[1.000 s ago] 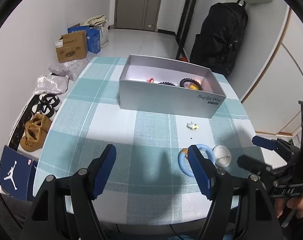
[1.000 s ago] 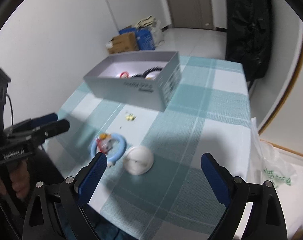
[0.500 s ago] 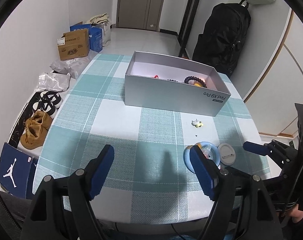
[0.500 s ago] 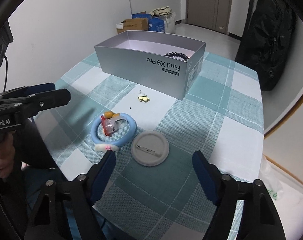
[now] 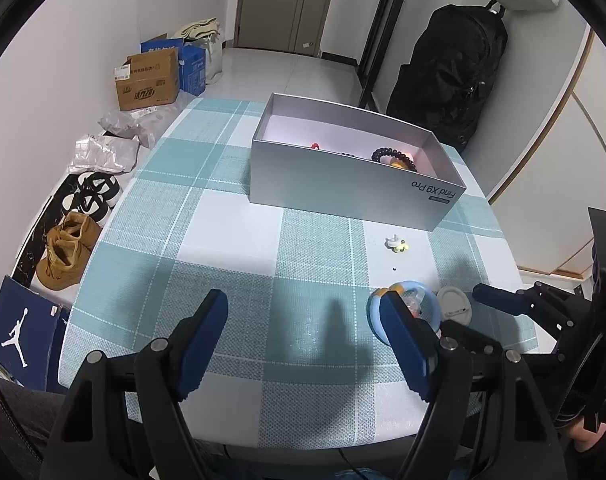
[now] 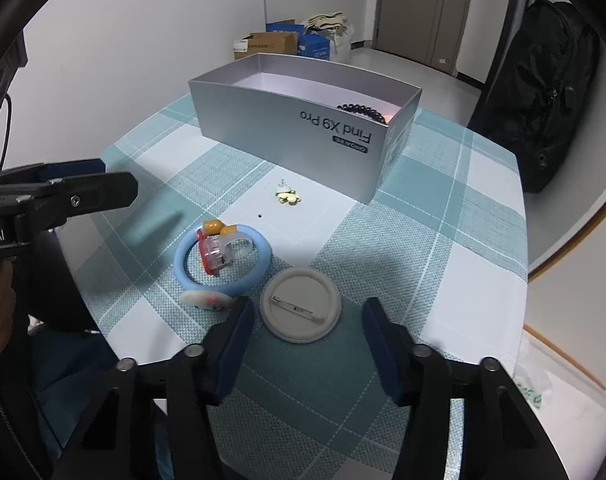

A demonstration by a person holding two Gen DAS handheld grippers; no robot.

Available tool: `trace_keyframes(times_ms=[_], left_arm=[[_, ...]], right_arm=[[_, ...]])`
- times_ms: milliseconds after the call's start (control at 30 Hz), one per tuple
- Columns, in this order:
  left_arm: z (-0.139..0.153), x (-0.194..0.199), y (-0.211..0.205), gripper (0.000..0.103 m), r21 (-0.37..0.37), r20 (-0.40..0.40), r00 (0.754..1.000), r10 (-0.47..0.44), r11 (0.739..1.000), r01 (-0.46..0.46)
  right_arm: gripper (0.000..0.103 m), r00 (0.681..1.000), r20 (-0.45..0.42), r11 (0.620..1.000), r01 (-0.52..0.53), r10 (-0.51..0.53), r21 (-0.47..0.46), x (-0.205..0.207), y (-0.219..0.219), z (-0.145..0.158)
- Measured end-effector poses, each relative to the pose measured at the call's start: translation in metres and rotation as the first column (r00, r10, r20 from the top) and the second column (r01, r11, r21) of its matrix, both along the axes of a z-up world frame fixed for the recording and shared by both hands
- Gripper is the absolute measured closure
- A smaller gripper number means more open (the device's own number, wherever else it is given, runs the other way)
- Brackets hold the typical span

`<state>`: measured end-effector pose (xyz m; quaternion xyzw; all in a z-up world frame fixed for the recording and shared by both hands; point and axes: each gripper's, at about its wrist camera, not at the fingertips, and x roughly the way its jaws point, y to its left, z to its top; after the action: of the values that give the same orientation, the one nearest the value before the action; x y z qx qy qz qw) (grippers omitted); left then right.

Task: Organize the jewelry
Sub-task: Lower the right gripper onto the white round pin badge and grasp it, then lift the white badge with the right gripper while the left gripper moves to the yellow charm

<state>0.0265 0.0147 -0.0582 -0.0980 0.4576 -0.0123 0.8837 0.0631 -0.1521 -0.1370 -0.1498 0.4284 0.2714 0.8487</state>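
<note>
A silver "Find X9 Pro" box (image 5: 355, 196) (image 6: 303, 128) stands on the checked tablecloth and holds a dark bead bracelet (image 5: 395, 156) (image 6: 363, 111) and other small pieces. On the cloth lie a light-blue bangle (image 6: 223, 258) (image 5: 431, 304) with a clear red clip inside it, a round white pin badge (image 6: 301, 305) (image 5: 455, 307) face down, and a small yellow-white earring (image 6: 287, 196) (image 5: 397, 244). My right gripper (image 6: 307, 328) is open, its tips on either side of the badge. My left gripper (image 5: 307, 332) is open and empty over the cloth's near edge.
The table (image 5: 207, 208) is round-cornered. On the floor to the left are shoes (image 5: 67, 252), cardboard boxes (image 5: 147, 80) and plastic bags. A black backpack (image 5: 451, 68) hangs by the far right wall. A plastic bag (image 6: 559, 396) lies at the right.
My right gripper has moved forward and down toward the badge, now framing it between its fingers. My left gripper has pulled back slightly; the box looks farther away.
</note>
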Motion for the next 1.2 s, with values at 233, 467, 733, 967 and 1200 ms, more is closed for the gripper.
trace_keyframes(times_ms=[233, 467, 733, 967, 1200], left_arm=[[-0.002, 0.001, 0.0, 0.028, -0.004, -0.007, 1.0, 0.002, 1.0, -0.002], [-0.002, 0.002, -0.005, 0.028, 0.006, -0.012, 1.0, -0.024, 1.0, 0.024], [-0.003, 0.007, -0.008, 0.028, -0.008, -0.024, 0.998, -0.051, 0.999, 0.05], [-0.003, 0.023, -0.02, 0.029, -0.044, -0.04, 0.992, -0.117, 0.992, 0.115], [-0.004, 0.045, -0.039, 0.029, -0.021, -0.056, 0.977, -0.204, 0.979, 0.203]], right_arm=[[0.063, 1.0, 0.003, 1.0, -0.009, 0.009, -0.004, 0.001, 0.004, 0.002], [0.063, 1.0, -0.008, 1.0, 0.004, -0.004, 0.021, 0.004, 0.001, 0.005], [0.063, 0.997, -0.038, 0.988, 0.071, -0.066, 0.138, 0.014, -0.016, 0.018], [0.063, 0.985, -0.093, 0.943, 0.168, -0.147, 0.286, 0.027, -0.045, 0.031], [0.063, 0.97, -0.149, 0.885, 0.235, -0.19, 0.402, 0.042, -0.067, 0.04]])
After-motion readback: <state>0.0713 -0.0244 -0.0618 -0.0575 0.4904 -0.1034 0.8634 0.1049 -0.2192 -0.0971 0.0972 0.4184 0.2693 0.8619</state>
